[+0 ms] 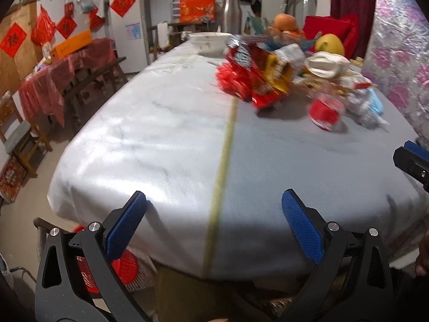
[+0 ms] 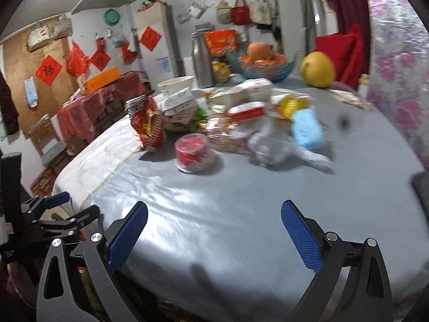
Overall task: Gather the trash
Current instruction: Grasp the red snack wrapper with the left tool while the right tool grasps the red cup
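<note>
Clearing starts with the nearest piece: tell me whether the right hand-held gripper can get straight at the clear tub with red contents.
Probably yes. The right hand-held gripper is open, and only bare tablecloth lies between it and the tub, which sits at the pile's near edge.

The worktop [image 2: 241, 228] is covered with a smooth, faintly sheened cloth. Glossy, crinkled foil is seen on the red snack wrapper [image 2: 147, 123], clear plastic on the round tub [image 2: 191, 155]. The flask [image 2: 202, 59] is made of brushed metal, the gripper pads [image 1: 126, 222] of textured blue rubber.
</note>
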Tool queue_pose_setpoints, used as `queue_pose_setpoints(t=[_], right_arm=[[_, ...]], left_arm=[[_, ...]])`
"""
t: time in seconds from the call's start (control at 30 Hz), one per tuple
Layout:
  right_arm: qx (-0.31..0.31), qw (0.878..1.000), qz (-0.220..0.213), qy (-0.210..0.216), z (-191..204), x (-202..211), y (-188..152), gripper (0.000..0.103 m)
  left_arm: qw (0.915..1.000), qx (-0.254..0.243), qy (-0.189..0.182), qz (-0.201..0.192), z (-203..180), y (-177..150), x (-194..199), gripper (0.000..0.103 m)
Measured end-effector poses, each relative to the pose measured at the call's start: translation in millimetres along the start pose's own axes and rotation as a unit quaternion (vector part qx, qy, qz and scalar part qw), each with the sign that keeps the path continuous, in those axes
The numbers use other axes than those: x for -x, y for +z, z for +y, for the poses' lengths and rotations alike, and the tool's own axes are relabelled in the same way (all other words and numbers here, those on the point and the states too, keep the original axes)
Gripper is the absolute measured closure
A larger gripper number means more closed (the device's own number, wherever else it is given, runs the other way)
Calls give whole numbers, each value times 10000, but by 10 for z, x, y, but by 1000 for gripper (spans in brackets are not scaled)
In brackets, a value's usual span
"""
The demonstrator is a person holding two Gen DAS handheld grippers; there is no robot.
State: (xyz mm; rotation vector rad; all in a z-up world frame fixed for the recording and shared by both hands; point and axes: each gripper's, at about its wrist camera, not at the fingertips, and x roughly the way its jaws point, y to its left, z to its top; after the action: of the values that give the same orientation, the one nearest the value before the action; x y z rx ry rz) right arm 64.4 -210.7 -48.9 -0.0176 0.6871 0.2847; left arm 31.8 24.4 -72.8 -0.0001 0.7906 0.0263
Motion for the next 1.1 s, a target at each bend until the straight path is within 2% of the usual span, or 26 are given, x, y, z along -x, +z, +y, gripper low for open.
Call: queue_pose_setpoints(t=[0.07, 0.27, 0.37, 0.43, 0.5, 0.57, 0.67, 0.8, 0.87, 0.9, 0.93, 1.0, 1.03, 1.1], right_arm=[[215, 9997, 46, 76, 96, -174, 112, 6], [142, 9994, 90, 307, 226, -513, 353, 7], [-38, 9986, 216, 473, 187, -699, 459, 18], [-104, 9984, 346, 424, 170, -813, 516, 25], [-182, 9975, 483, 490, 140, -908, 544, 43], [-227, 9960, 594, 635, 113, -974, 550, 54], [-111, 9964, 537, 653, 112, -935, 537, 55], [-178, 9959, 507, 734, 17, -829, 472, 54], [-188, 9959, 481, 737, -29, -816, 447, 54], [-197, 9959, 469, 747, -46, -810, 435, 54], [-219, 9957, 464, 768, -57, -808, 436, 54], [-238, 9958, 417, 783, -61, -793, 439, 54], [-242, 9957, 409, 791, -62, -793, 442, 53], [-285, 9957, 379, 792, -77, -799, 455, 45]], left_arm=[[10000, -32, 48, 26, 23, 114, -90, 6], [9997, -15, -229, 69, 70, 456, -266, 7], [9992, -91, -400, -28, 35, 685, -295, 6], [9985, -143, -517, -122, -6, 835, -315, 7], [9975, -180, -641, -232, -50, 970, -329, 7], [9964, -212, -761, -297, -94, 1097, -379, 7], [9937, -261, -1083, -115, -190, 1262, -556, 6], [9910, -80, -1310, 279, -296, 1319, -835, 6], [9902, 55, -1340, 401, -304, 1279, -922, 6], [9903, 86, -1318, 432, -294, 1272, -923, 11], [9897, 106, -1387, 336, -266, 1265, -878, 15], [9897, 121, -1414, 181, -215, 1232, -782, 17], [9899, 87, -1412, 99, -191, 1210, -726, 24], [9888, 34, -1491, 22, -150, 1171, -653, 28]])
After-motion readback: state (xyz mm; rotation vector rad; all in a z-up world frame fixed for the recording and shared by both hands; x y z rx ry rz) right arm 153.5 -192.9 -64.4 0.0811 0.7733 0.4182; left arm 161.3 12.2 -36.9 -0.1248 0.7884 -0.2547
